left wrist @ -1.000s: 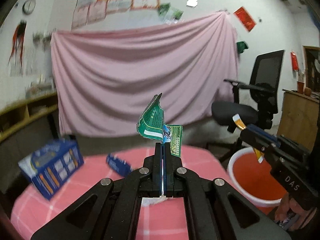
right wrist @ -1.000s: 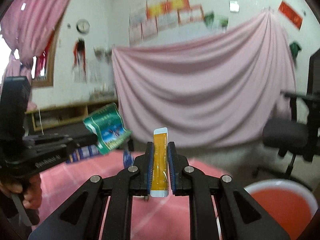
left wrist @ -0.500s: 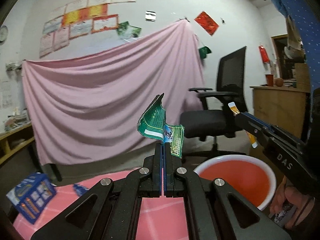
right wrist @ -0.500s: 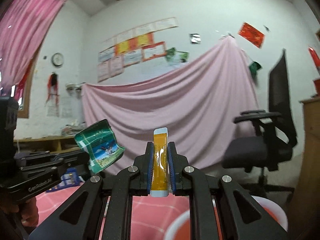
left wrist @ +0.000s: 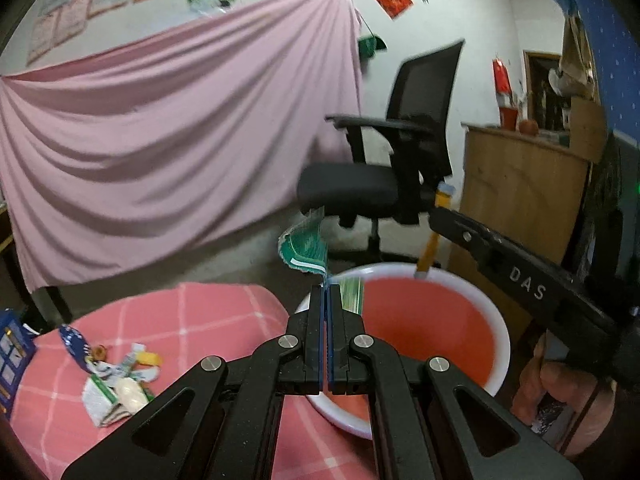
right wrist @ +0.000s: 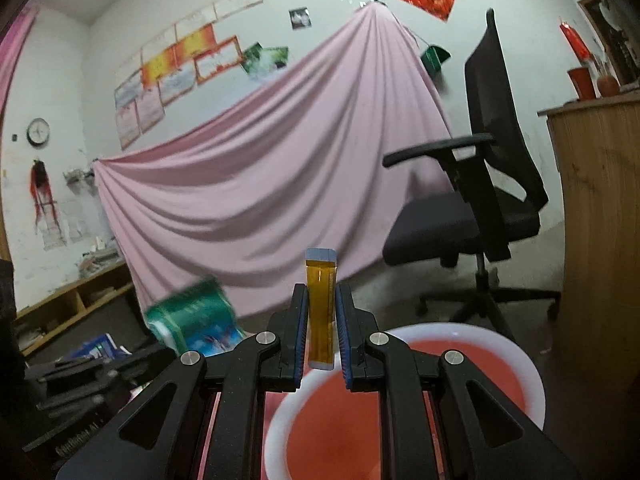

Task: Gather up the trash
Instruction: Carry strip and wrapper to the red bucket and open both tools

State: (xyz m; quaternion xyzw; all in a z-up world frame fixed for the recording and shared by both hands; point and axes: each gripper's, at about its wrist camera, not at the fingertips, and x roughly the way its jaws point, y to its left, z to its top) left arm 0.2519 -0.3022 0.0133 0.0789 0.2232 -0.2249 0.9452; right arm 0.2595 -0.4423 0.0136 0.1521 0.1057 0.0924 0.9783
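Pink-draped room | left claw (left wrist: pixel 327 292) clamps green wrapper (left wrist: pixel 306 246) | right claw (right wrist: pixel 322 320) apart, orange sachet (right wrist: pixel 320 308) between, over basin (right wrist: pixel 404 330)

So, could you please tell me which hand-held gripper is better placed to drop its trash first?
Probably the right hand-held gripper: its orange sachet hangs over the basin, jaws already parting.

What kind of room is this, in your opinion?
Probably a simple office or workroom, reused for recording: a black office chair, a wooden counter, certificates pinned on the wall, and a pink sheet hung as backdrop.
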